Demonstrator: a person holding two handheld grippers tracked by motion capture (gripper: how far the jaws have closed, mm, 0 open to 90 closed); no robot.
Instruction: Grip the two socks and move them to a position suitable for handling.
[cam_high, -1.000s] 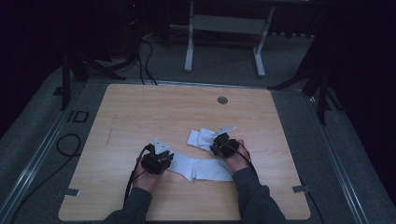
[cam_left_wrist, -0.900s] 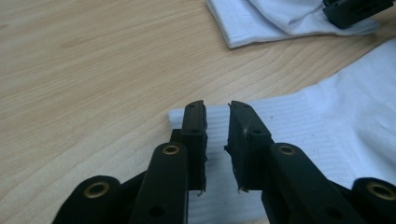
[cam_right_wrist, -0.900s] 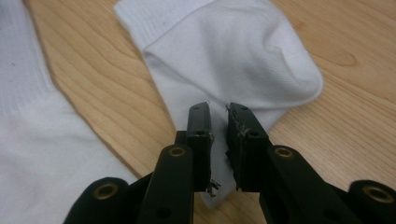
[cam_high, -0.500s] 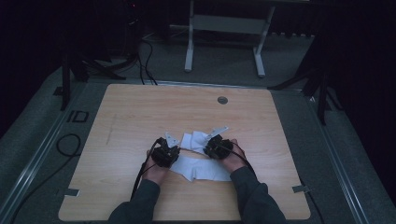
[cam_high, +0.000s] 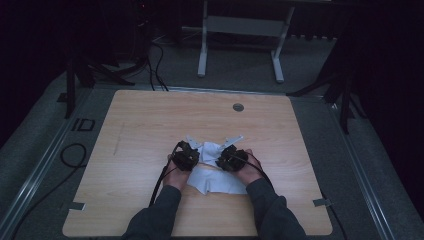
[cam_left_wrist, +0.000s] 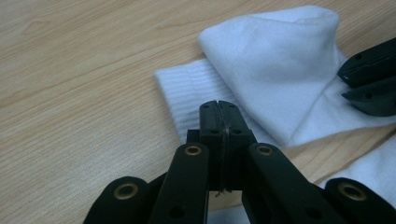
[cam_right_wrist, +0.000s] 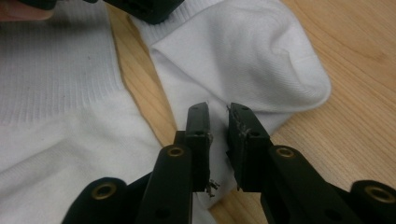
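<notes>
I have the wooden table (cam_high: 150, 130) with two white socks: one flat sock (cam_high: 220, 181) near me, one folded sock (cam_left_wrist: 280, 60) beyond it. I judge I'm mid-fold. My left gripper (cam_left_wrist: 219, 109) has just closed with nothing between its jaws; my right gripper (cam_right_wrist: 218, 114) stands slightly parted over the folded sock. Next I need a firm pinch.

White ribbed socks (cam_left_wrist: 275, 70), black tools (cam_right_wrist: 218, 140), pale wood-grain table (cam_high: 150, 125).
</notes>
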